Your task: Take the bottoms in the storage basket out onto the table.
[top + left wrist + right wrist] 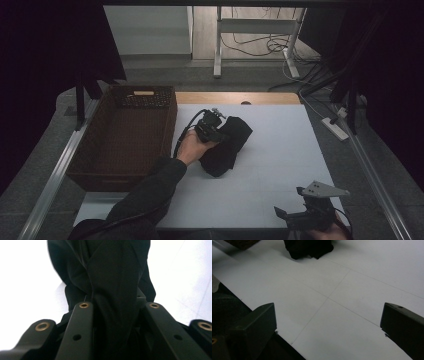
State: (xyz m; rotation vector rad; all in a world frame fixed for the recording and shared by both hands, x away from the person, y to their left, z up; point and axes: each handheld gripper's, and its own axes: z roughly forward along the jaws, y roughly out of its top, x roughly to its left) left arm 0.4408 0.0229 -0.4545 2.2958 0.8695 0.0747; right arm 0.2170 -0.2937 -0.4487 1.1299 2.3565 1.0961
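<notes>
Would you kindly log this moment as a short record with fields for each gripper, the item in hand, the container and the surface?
left gripper: shut on the black folded cloth garment, which lies on the table
right gripper: open, holding nothing, at the table's near right edge
container: brown woven wicker basket, left of the garment, apart from it
surface: white table top

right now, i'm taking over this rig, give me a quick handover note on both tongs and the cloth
Left tongs: shut on the black cloth, which lies bundled mid-table on the white table, just right of the brown basket.
Right tongs: open, holding nothing, at the table's near right edge.
Done: cloth gripped.
Left: likely moving it into the basket, which looks empty.
</notes>
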